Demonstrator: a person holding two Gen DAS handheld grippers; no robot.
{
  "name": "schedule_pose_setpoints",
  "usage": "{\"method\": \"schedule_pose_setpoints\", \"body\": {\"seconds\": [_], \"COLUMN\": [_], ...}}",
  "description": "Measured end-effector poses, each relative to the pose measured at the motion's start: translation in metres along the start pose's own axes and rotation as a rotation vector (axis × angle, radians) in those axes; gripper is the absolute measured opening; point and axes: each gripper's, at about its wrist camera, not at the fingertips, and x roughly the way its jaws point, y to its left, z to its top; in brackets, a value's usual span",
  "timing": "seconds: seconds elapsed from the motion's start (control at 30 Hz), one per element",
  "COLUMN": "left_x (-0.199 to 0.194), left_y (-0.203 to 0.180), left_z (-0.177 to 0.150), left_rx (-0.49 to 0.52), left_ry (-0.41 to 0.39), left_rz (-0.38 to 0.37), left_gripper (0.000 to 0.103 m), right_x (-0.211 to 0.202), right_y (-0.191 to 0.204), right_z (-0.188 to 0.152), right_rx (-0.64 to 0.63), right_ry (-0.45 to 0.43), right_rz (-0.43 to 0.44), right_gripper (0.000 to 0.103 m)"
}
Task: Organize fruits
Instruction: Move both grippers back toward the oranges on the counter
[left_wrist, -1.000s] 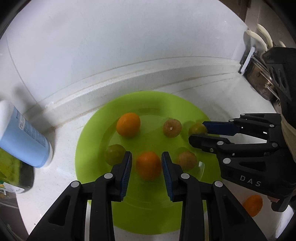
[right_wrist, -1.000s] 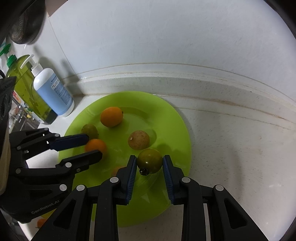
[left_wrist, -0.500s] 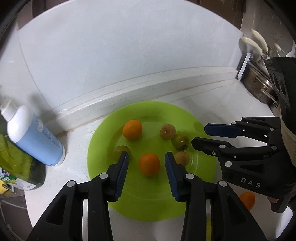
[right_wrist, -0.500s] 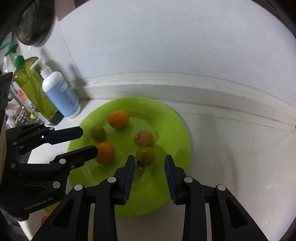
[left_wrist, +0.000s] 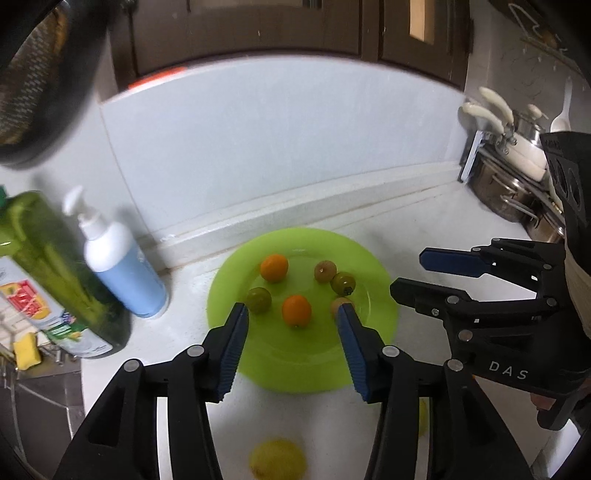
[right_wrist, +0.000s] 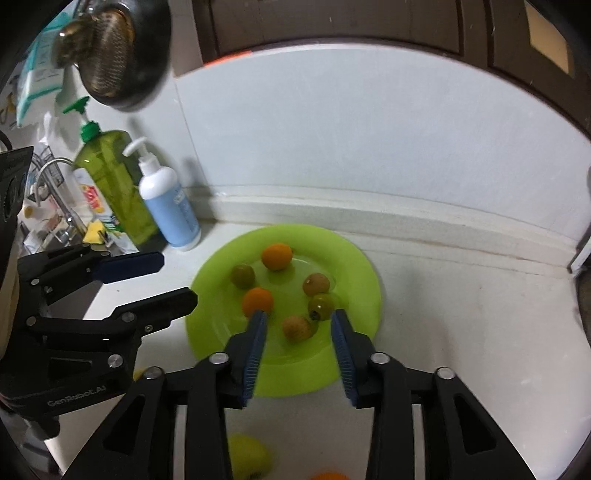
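- On the left, the soap bottle (left_wrist: 122, 266) stands close to the plate (left_wrist: 295, 373); we judge we should keep our elbows in so nothing knocks it
- Our left claw (left_wrist: 291, 314) is open and empty above the plate's near edge
- Six fruits lie on the plate; a yellow fruit (left_wrist: 277, 458) sits loose on the table (left_wrist: 461, 221) below us, so that one looks next
- We should drop low, straddle it with the jaws wide, then close gently, since round fruit rolls
- Our right claw (right_wrist: 297, 321) is open and empty too; an orange fruit (right_wrist: 328, 475) lies at the bottom edge of its view
- Set new fruit in a bare spot, clear of the others
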Motion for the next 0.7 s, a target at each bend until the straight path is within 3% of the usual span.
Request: {"method": "schedule_pose_setpoints", "body": {"seconds": [0.4,0.7], "left_x": [-0.077,-0.11], "left_y": [0.001,-0.002], "left_z": [-0.032,-0.07], "left_rx": [-0.054,-0.085], "left_ry": [-0.106,-0.13], "left_rz": [0.06,0.116], "left_gripper": [0.073,0.075], "right_x": [-0.067,-0.1], "right_y": [0.03,0.057], "right_z": [-0.024,-0.051], "right_rx": [-0.037,-0.058], "right_ry": [-0.12,-0.192], "right_rz": [-0.063,-0.086], "right_gripper": [0.059,0.062]}}
